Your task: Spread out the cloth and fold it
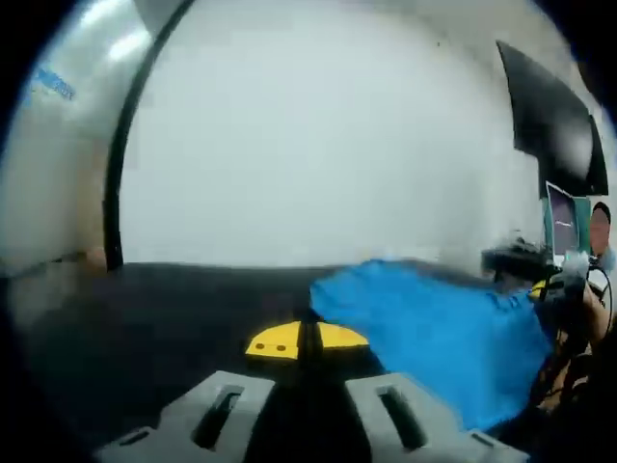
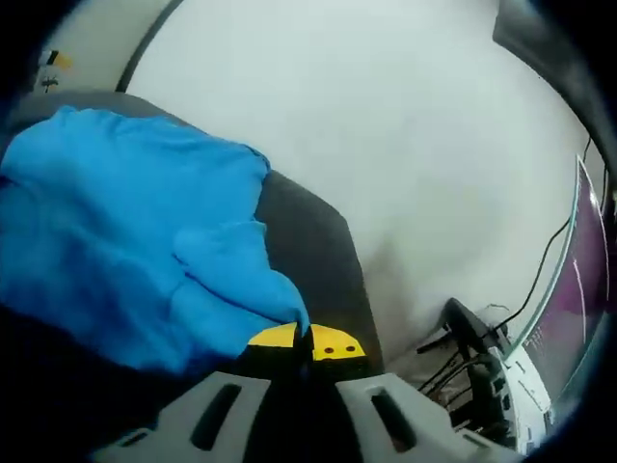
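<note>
The blue cloth (image 1: 443, 338) lies bunched on the dark table (image 1: 174, 309), stretching away to the right in the left gripper view. My left gripper (image 1: 307, 340) has its yellow tips pressed together, and the cloth's near corner runs into them. In the right gripper view the blue cloth (image 2: 125, 222) spreads rumpled over the left half, and one fold comes down to a point between the yellow tips of my right gripper (image 2: 308, 342), which is shut on it. The right gripper (image 1: 571, 280) and the person's hand also appear at the cloth's far right end.
A white wall (image 1: 308, 145) rises behind the table. A monitor (image 1: 562, 224) and a dark panel (image 1: 549, 106) stand at the right. Past the dark table's edge (image 2: 328, 251) in the right gripper view are a lit screen (image 2: 569, 289) and cables (image 2: 463, 338).
</note>
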A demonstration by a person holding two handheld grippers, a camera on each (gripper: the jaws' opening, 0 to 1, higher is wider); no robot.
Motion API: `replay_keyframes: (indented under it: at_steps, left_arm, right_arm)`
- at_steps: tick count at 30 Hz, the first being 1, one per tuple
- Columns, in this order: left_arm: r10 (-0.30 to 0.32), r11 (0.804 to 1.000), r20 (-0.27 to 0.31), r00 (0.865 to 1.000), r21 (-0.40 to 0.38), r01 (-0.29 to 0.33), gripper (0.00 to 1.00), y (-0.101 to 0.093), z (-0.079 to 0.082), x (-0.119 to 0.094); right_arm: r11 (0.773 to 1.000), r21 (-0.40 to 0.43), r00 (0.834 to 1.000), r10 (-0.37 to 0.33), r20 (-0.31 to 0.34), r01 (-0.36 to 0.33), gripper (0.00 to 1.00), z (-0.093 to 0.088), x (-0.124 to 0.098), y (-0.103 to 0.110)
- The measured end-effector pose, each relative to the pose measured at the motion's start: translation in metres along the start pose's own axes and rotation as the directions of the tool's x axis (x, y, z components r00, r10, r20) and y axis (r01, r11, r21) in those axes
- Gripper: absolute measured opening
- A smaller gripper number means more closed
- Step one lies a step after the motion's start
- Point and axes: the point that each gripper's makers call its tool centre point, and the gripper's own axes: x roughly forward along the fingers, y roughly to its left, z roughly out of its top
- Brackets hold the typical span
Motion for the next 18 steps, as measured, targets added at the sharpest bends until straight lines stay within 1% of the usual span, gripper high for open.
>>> replay_keyframes:
  at_steps: [1,2,3,4,5,6,7,8,9,10,11,12,13,14,15,16,17,18]
  left_arm:
    - [-0.02,1.0,-0.072,0.997,0.022,0.022,0.16,-0.005,-0.02,0.008]
    - [-0.001,0.999,-0.116,0.993,0.054,0.007,0.16,-0.006,-0.034,0.018]
    - [0.006,0.994,-0.142,0.99,0.107,0.009,0.16,-0.008,-0.045,0.025]
    - [-0.015,0.989,-0.195,0.981,0.14,0.043,0.16,-0.018,-0.057,0.031]
    - [-0.063,0.987,-0.22,0.973,0.128,0.093,0.16,-0.033,-0.063,0.035]
    - [-0.135,0.981,-0.247,0.959,0.104,0.165,0.16,-0.054,-0.068,0.038]
    - [-0.179,0.978,-0.232,0.956,0.063,0.199,0.17,-0.07,-0.066,0.042]
    - [-0.211,0.97,-0.206,0.956,0.078,0.231,0.19,-0.082,-0.06,0.046]
    - [-0.243,0.963,-0.222,0.944,0.064,0.262,0.23,-0.091,-0.061,0.047]
    - [-0.286,0.956,-0.228,0.931,0.0,0.294,0.25,-0.105,-0.059,0.052]
    - [-0.314,0.948,-0.214,0.925,-0.022,0.316,0.26,-0.114,-0.056,0.057]
    - [-0.336,0.941,-0.212,0.917,-0.039,0.336,0.26,-0.121,-0.055,0.062]
    - [-0.33,0.943,-0.223,0.917,-0.039,0.33,0.26,-0.125,-0.055,0.067]
    - [-0.328,0.944,-0.224,0.918,-0.032,0.329,0.24,-0.129,-0.055,0.071]
    - [-0.329,0.942,-0.226,0.917,-0.015,0.335,0.15,-0.133,-0.056,0.073]
    - [-0.338,0.937,-0.244,0.909,-0.002,0.349,0.07,-0.137,-0.056,0.071]
    - [-0.331,0.938,-0.251,0.91,0.012,0.345,0.07,-0.138,-0.053,0.068]
    - [-0.307,0.936,-0.264,0.914,0.092,0.341,0.05,-0.131,-0.049,0.064]
  right_arm:
    - [1.0,-0.001,1.0,-0.024,0.015,0.025,0.0,0.004,-0.004,-0.006]
    - [0.998,-0.006,0.998,-0.056,0.03,0.056,0.0,0.008,-0.009,-0.015]
    - [0.997,-0.026,0.997,-0.077,0.024,0.077,0.0,0.009,-0.013,-0.022]
    - [0.994,-0.04,0.994,-0.106,0.015,0.106,0.0,0.008,-0.016,-0.029]
    - [0.987,-0.076,0.99,-0.143,-0.014,0.142,0.0,0.003,-0.017,-0.038]
    - [0.985,-0.091,0.988,-0.151,-0.03,0.148,0.0,0.0,-0.017,-0.04]
    - [0.987,-0.104,0.99,-0.127,-0.067,0.12,0.0,-0.008,-0.013,-0.036]
    - [0.99,-0.099,0.991,-0.107,-0.077,0.099,0.01,-0.011,-0.011,-0.032]
    - [0.997,-0.068,0.998,-0.05,-0.042,0.047,0.01,-0.009,-0.008,-0.021]
    - [0.997,-0.078,0.999,-0.026,-0.04,0.023,0.01,-0.009,-0.008,-0.017]
    - [0.999,-0.048,0.999,-0.011,-0.04,0.01,0.01,-0.01,-0.01,-0.016]
    - [1.0,-0.009,1.0,-0.008,-0.027,0.008,0.01,-0.008,-0.012,-0.017]
    - [1.0,0.001,1.0,-0.02,-0.017,0.02,0.01,-0.006,-0.016,-0.022]
    - [0.999,-0.001,0.999,-0.032,-0.014,0.032,0.01,-0.005,-0.018,-0.027]
    - [0.999,-0.005,0.999,-0.044,-0.011,0.044,0.0,-0.004,-0.02,-0.031]
    - [0.998,-0.021,0.998,-0.064,-0.013,0.064,0.0,-0.004,-0.022,-0.037]
    - [0.995,-0.038,0.996,-0.093,-0.014,0.093,0.0,-0.004,-0.023,-0.043]
    - [0.995,-0.04,0.995,-0.096,-0.014,0.095,0.0,-0.005,-0.023,-0.046]
